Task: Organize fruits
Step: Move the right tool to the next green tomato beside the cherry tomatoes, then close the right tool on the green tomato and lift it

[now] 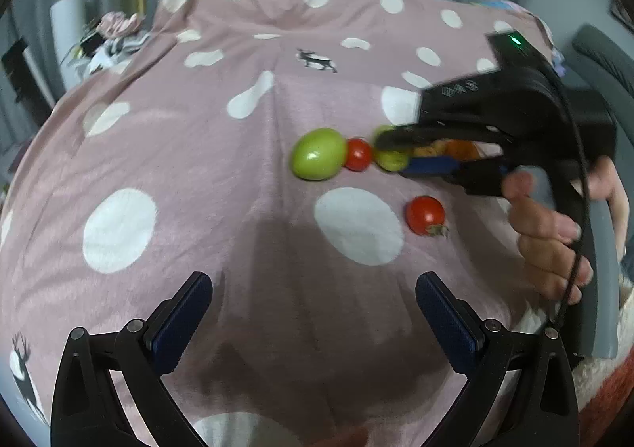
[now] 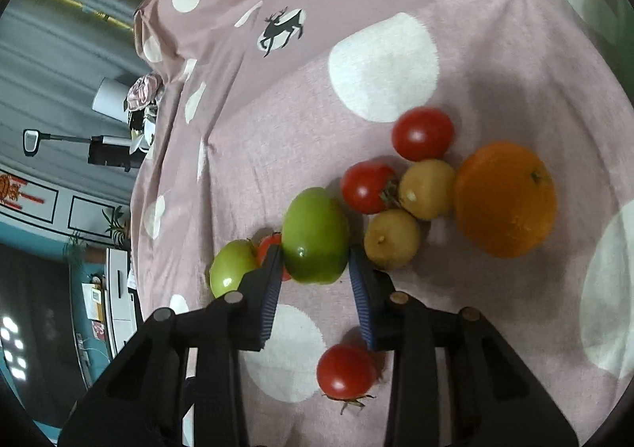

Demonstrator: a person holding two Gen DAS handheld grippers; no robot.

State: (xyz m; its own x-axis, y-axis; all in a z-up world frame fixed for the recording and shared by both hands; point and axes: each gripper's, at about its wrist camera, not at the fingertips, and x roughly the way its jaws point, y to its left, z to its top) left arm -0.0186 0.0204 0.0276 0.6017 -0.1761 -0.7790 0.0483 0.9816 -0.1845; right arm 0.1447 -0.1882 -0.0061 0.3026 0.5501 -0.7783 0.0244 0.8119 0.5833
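Note:
Fruit lies clustered on a pink dotted blanket (image 2: 277, 130). In the right wrist view my right gripper (image 2: 315, 256) is shut on a green fruit (image 2: 315, 233), with both blue pads pressed to its sides. Around it lie another green fruit (image 2: 232, 268), several red tomatoes (image 2: 422, 133), two yellowish fruits (image 2: 427, 188) and an orange (image 2: 505, 199). The left wrist view shows that right gripper (image 1: 390, 153) clamped on the green fruit (image 1: 392, 161), beside a red tomato (image 1: 358, 154) and a second green fruit (image 1: 319, 153). My left gripper (image 1: 315, 282) hovers open and empty over the blanket, nearer the camera than the fruit.
A lone red tomato (image 1: 424, 214) lies on the blanket (image 1: 198, 169) between the two grippers. A person's hand (image 1: 554, 241) holds the right gripper's handle. Beyond the blanket's left edge are room furniture and clutter (image 2: 119, 146).

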